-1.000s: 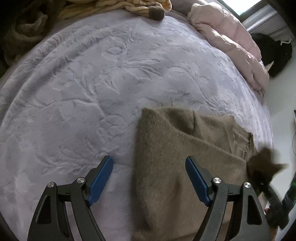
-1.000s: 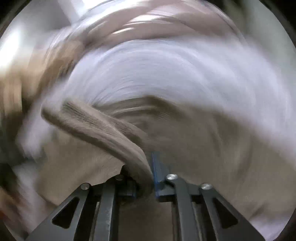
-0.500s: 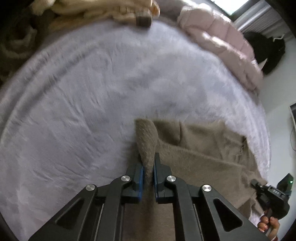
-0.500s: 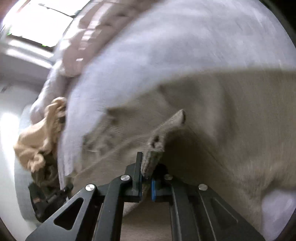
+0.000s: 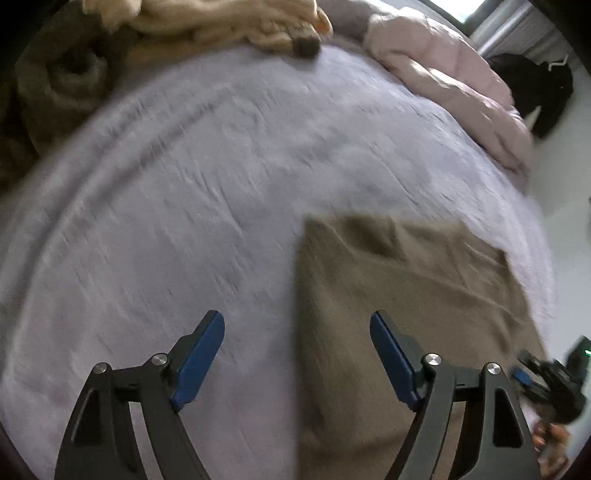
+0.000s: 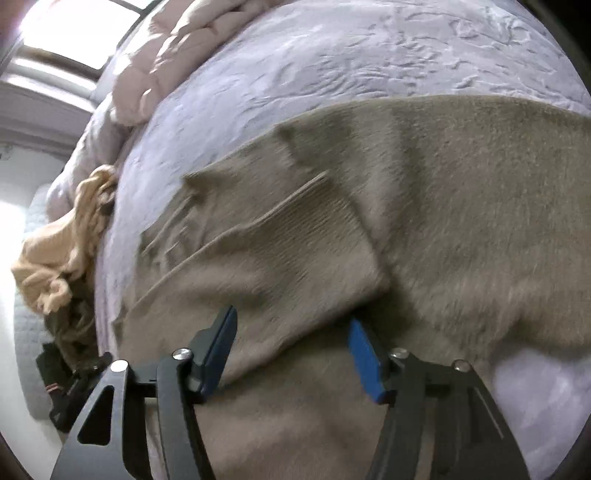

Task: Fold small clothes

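Brown knit garment (image 5: 399, 295) spread flat on the lilac bedspread (image 5: 184, 206), toward its near right part, well apart from the pink duvet (image 5: 443, 70) at the far edge and the cream heap of clothes (image 5: 229, 18) at the far left. Left gripper (image 5: 297, 347) spread wide and empty, one pad above bare bedspread, the other above the garment's left edge, which looks straight and doubled. Right gripper (image 6: 291, 350) likewise wide apart, gripping nothing, with the ribbed cuff (image 6: 317, 221) of a sleeve lying across the garment's body just ahead of the pads. Judged as the pause after laying a fold, before the next one. To do well: check first that the sleeve lies inside the garment's outline and smooth the crease near the far edge. Then take the near hem at both corners, pinching every layer. Lift only a little and carry both corners evenly toward the far edge of the garment. Lower before letting go, since soft knit slumps and drags the layers beneath askew.
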